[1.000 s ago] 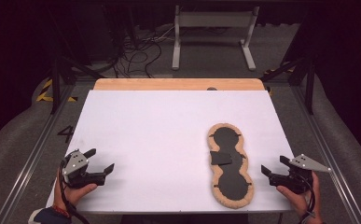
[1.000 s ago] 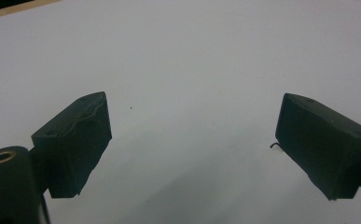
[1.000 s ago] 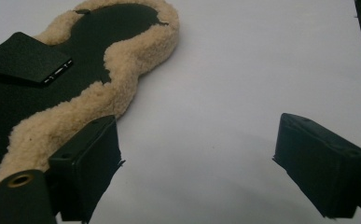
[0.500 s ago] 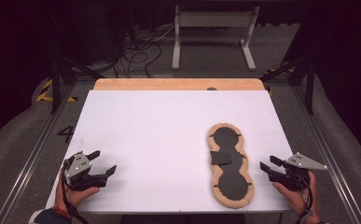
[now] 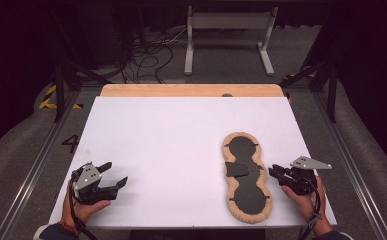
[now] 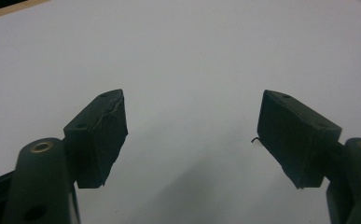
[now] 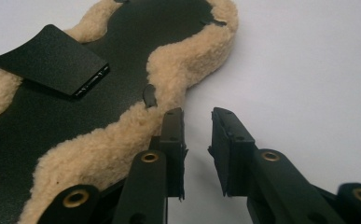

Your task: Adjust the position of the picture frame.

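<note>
In the high view, the peanut-shaped black pad with a tan fleecy border (image 5: 247, 176) lies on the right half of the white table top (image 5: 181, 145), its long axis running from the near edge away towards the far edge. A small black flap (image 5: 236, 169) rests across its narrow waist. The right gripper (image 5: 276, 173) sits just beside the pad's right rim, at about the height of the waist, and points at it; the left gripper (image 5: 115, 175) is well apart, near the table's left corner. The right hand is therefore the nearer one by far, and the pad lies to its left, broadside on.

The left gripper view shows its jaws standing wide apart over bare white surface, with nothing between them; they have been easing inward a little.

The right gripper view gives what the high view cannot: the jaws have just been closing and now stand with only a narrow gap, empty of anything. One jaw touches or nearly touches the fleecy border (image 7: 122, 140), and the other stands clear over the table, so the rim is not yet gripped.
</note>
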A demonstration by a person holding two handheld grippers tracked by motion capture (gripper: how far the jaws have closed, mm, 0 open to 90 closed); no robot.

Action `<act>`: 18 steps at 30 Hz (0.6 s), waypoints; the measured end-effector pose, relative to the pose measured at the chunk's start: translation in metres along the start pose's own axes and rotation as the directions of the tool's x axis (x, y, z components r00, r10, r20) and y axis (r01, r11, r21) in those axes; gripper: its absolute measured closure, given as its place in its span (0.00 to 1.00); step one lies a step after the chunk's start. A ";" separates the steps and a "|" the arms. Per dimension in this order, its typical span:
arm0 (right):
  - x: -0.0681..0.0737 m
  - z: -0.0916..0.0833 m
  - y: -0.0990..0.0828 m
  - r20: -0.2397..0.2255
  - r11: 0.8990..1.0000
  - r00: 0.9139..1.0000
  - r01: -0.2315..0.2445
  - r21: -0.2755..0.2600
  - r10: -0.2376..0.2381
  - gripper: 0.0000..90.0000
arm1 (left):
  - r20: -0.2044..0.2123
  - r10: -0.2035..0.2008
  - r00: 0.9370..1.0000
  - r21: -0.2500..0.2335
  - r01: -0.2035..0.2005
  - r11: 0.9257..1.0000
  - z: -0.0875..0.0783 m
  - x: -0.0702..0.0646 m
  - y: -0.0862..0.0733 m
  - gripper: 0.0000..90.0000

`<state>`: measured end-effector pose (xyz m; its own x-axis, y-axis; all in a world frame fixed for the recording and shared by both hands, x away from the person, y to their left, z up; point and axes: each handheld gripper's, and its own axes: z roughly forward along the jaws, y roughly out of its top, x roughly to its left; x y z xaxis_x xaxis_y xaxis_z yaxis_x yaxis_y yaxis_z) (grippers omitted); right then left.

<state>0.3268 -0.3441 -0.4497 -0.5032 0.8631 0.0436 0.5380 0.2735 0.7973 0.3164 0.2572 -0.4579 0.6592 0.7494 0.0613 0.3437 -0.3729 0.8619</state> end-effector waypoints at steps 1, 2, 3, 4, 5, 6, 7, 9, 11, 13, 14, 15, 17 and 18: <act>0.000 0.001 0.001 0.001 1.000 1.000 0.002 0.003 -0.002 0.84 | -0.004 -0.001 1.000 0.004 0.001 1.000 0.000 0.000 0.000 0.28; 0.000 0.002 0.001 -0.002 1.000 1.000 0.001 0.002 -0.001 0.86 | -0.004 0.002 1.000 0.007 -0.002 1.000 -0.001 0.001 -0.001 0.28; 0.000 0.002 0.001 -0.011 1.000 1.000 -0.002 0.005 0.002 0.88 | -0.006 -0.004 1.000 0.008 0.004 1.000 -0.001 0.001 -0.001 0.28; 0.000 0.003 0.000 -0.017 1.000 1.000 -0.002 0.011 0.002 0.88 | -0.004 -0.008 1.000 0.005 0.008 1.000 -0.002 0.000 -0.001 0.28; 0.001 0.004 -0.001 -0.020 1.000 1.000 0.001 0.021 -0.001 0.89 | -0.007 -0.003 1.000 0.006 0.003 1.000 -0.002 0.000 -0.001 0.29; 0.002 0.004 -0.003 -0.028 1.000 1.000 0.007 0.029 -0.006 0.90 | -0.009 0.000 1.000 0.009 0.000 1.000 -0.003 -0.001 -0.001 0.29; 0.004 0.004 -0.004 -0.032 0.999 0.999 0.013 0.036 -0.012 0.91 | -0.008 -0.001 1.000 0.018 0.001 1.000 -0.003 -0.002 -0.001 0.29; 0.007 0.003 -0.004 -0.041 0.999 0.999 0.022 0.048 -0.020 0.95 | -0.014 -0.005 1.000 0.024 0.006 1.000 -0.003 -0.001 -0.002 0.30; 0.011 0.004 -0.004 -0.046 0.997 0.998 0.039 0.061 -0.036 0.98 | -0.020 -0.019 1.000 0.017 0.020 1.000 -0.003 0.000 -0.002 0.31; 0.013 0.004 -0.003 -0.045 0.997 0.998 0.048 0.065 -0.045 0.99 | -0.020 -0.022 1.000 0.022 0.022 0.999 -0.003 0.001 -0.002 0.31; 0.013 0.004 -0.003 -0.045 0.997 0.998 0.048 0.065 -0.045 0.99 | -0.020 -0.022 1.000 0.022 0.022 0.999 -0.003 0.001 -0.002 0.31; 0.012 0.004 -0.003 -0.047 0.997 0.998 0.038 0.066 -0.035 0.99 | -0.020 -0.017 1.000 0.031 0.018 0.999 -0.003 0.001 -0.002 0.31; 0.011 0.005 -0.003 -0.053 0.998 0.998 0.032 0.061 -0.029 0.99 | -0.016 -0.015 1.000 0.038 0.015 0.999 -0.002 0.000 -0.002 0.31; 0.011 0.006 -0.003 -0.052 0.997 0.998 0.034 0.063 -0.031 0.99 | -0.018 -0.016 1.000 0.043 0.017 0.999 -0.002 0.000 -0.003 0.31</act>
<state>0.3236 -0.3331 -0.4550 -0.5543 0.8308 0.0501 0.5617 0.3290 0.7591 0.3145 0.2591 -0.4593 0.6413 0.7652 0.0566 0.3832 -0.3833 0.8404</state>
